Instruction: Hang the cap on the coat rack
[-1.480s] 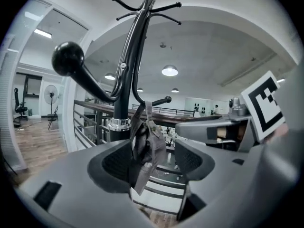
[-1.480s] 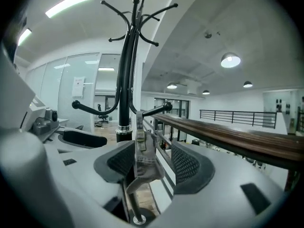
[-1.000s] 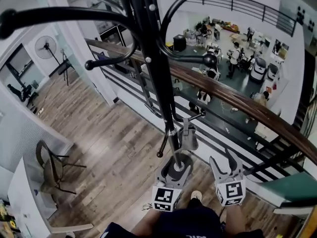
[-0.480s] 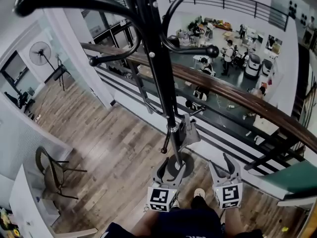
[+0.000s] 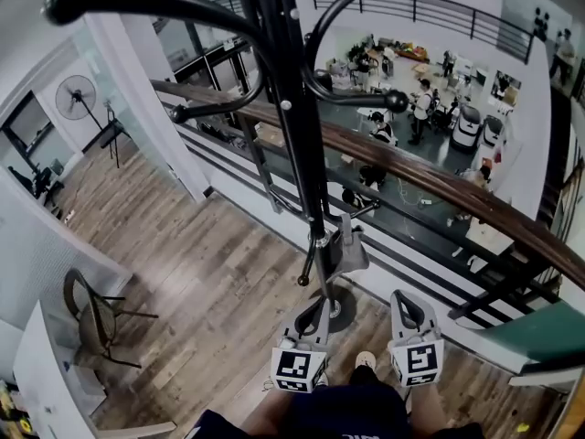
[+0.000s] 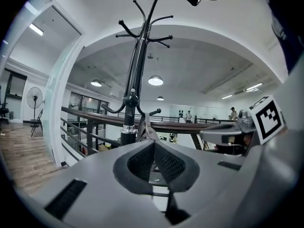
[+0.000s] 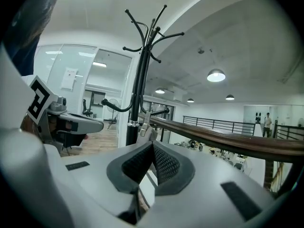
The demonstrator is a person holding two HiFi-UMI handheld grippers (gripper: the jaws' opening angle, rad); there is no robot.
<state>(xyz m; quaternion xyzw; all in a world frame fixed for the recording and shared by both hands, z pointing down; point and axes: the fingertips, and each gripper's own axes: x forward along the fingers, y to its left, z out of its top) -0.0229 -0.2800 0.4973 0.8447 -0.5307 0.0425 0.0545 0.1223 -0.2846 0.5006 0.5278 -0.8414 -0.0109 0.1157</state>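
The black coat rack [image 5: 291,108] rises in front of me from its round base [image 5: 342,314], with curved hooks spreading at the top. A grey cap [image 5: 347,249] hangs low on the pole beside a short lower hook. It also shows in the left gripper view as the cap [image 6: 147,129] next to the pole [image 6: 134,80], and in the right gripper view as the cap [image 7: 147,123]. My left gripper [image 5: 314,309] sits just below the base, jaws shut and empty [image 6: 154,144]. My right gripper [image 5: 409,302] is to its right, also shut with nothing in it [image 7: 152,146].
A wooden handrail [image 5: 439,184] with black bars runs behind the rack, over a lower floor with people and desks. A chair [image 5: 91,311] and a white table [image 5: 41,373] stand at the left on the wood floor, and a fan [image 5: 75,95] further back.
Both grippers had their jaws spread wide near the rack's base; both jaws are now closed on nothing. The grippers have drawn slightly back toward me.
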